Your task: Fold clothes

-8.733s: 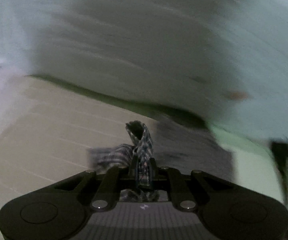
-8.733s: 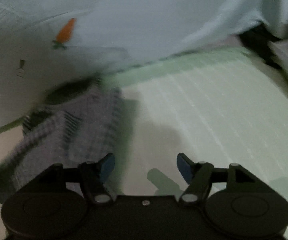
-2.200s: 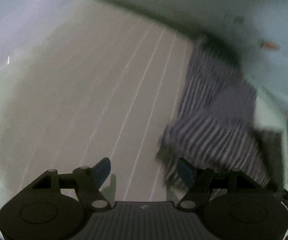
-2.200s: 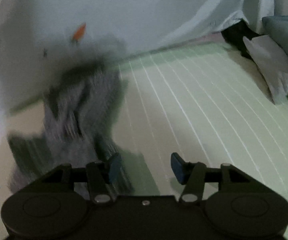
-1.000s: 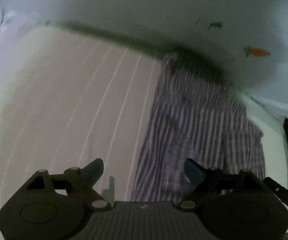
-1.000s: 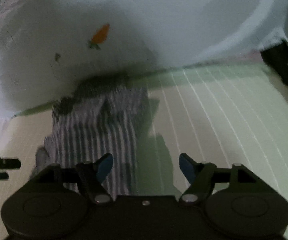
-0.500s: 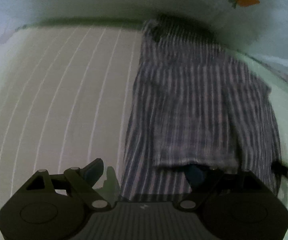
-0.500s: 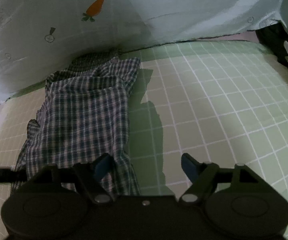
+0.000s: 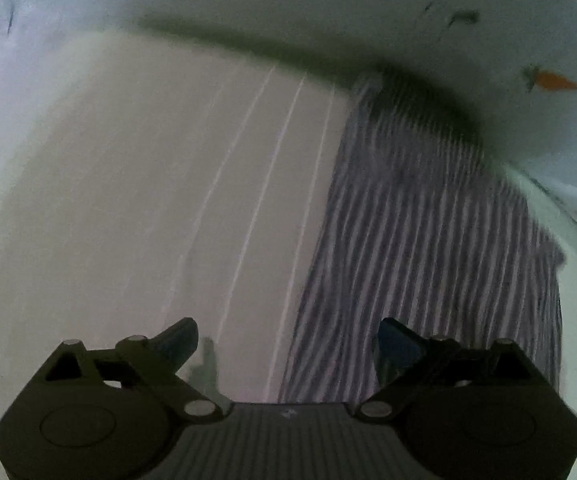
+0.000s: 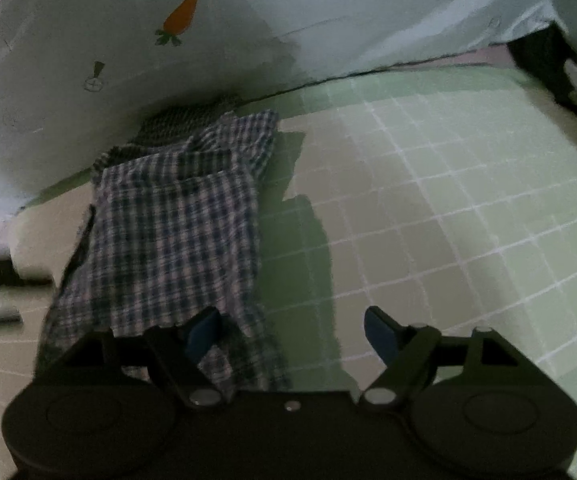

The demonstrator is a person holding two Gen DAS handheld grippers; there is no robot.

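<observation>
The checked garment (image 10: 176, 232) lies lengthwise on the green gridded mat (image 10: 428, 208), partly folded into a long strip, its far end tucked against the pale carrot-print sheet (image 10: 88, 40) at the back. Both tongs are spread wide and hold nothing. The left tongs (image 9: 288, 340) hover over the strip's left edge, one finger above bare mat and the other above cloth; that view is smeared by motion. The right tongs (image 10: 290, 330) sit at the near right corner, the left finger over the cloth and the right one over the mat.

The step in hand looks like taking the near end to fold it toward the far end. To do it well, each side should pinch all the layers at its near corner — not just the top one — then lift level and lay the hem square on the far edge, so the strip does not skew or open out.
</observation>
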